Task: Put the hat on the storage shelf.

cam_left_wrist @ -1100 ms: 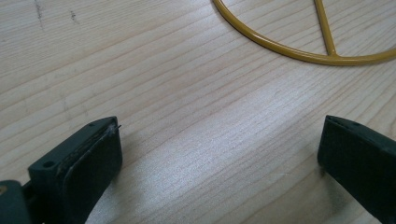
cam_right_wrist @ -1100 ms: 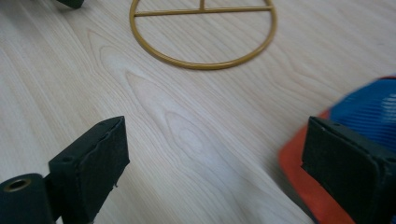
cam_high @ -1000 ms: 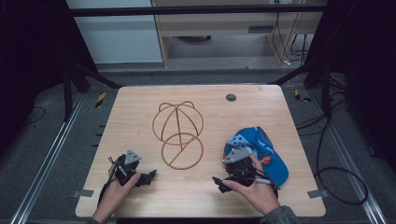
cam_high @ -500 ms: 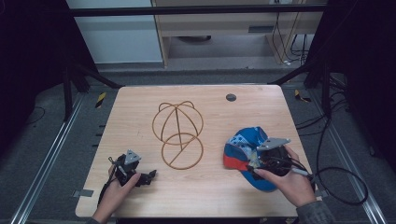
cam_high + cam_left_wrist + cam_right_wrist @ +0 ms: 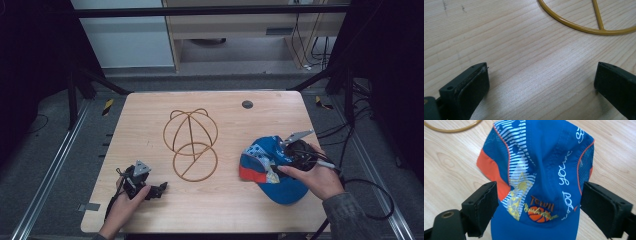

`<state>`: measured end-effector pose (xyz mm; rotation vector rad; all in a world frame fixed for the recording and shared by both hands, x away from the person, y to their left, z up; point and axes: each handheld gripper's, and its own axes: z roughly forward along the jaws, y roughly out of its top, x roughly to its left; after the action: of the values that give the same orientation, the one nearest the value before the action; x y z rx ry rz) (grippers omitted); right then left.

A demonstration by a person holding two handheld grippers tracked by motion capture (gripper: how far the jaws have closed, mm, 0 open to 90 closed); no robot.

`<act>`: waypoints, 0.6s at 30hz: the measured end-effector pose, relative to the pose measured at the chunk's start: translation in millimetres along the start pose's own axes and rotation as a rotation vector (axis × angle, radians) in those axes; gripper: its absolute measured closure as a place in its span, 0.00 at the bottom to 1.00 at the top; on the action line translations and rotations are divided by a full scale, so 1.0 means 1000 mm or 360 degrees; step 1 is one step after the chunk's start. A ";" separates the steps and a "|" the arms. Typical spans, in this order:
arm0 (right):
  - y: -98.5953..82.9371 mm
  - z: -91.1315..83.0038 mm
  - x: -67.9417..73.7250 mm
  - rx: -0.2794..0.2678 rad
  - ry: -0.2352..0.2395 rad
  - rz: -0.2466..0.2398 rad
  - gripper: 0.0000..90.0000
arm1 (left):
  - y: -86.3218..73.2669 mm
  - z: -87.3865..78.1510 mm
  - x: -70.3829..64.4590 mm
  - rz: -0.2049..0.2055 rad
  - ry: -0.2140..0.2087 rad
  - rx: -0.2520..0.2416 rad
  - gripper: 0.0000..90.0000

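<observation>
Two claws are seen over a pale wood-grain surface [image 5: 150, 120]. At the left, the left claw [image 5: 161, 188] is held low with jaws wide apart, nothing between them but bare planks. In the middle, a thin yellow wire cap stand [image 5: 191, 143] is laid, all hoops and curves. At the right, the right claw [image 5: 539, 212] is spread apart over a blue cap [image 5: 541, 170], soft fabric with mesh panels, orange trim and white stripes. From above, the cap's long axis is angled from upper left to lower right, brim at the near end. Dark floor surrounds everything.
</observation>
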<state>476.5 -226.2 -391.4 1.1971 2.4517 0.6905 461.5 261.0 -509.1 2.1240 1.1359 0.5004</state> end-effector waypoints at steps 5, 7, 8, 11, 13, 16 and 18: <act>0.006 0.018 -0.006 0.0055 0.0011 0.0011 0.23 | 0.000 0.000 0.000 -0.0001 0.0000 0.0000 0.00; 0.007 0.024 -0.008 0.0071 0.0018 0.0019 0.25 | 0.000 0.000 0.000 -0.0001 0.0000 0.0000 0.00; 0.008 0.026 -0.010 0.0078 0.0025 0.0031 0.26 | 0.000 0.000 0.000 -0.0001 0.0000 0.0000 0.00; 0.009 0.032 -0.014 0.0087 0.0034 0.0044 0.33 | 0.000 0.000 0.000 -0.0001 0.0000 0.0000 0.00; 0.010 0.037 -0.015 0.0113 0.0052 0.0062 0.35 | 0.000 0.000 0.000 -0.0008 0.0000 -0.0006 0.00; 0.010 0.044 -0.016 0.0156 0.0063 0.0070 0.42 | 0.000 0.000 0.000 -0.0003 0.0000 -0.0004 0.00; 0.011 0.046 -0.017 0.0169 0.0059 0.0065 0.45 | 0.000 0.000 0.000 -0.0002 0.0000 -0.0003 0.00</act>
<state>515.4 -221.0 -422.3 1.2879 2.5292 0.6060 461.5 260.9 -509.2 2.1216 1.1366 0.5006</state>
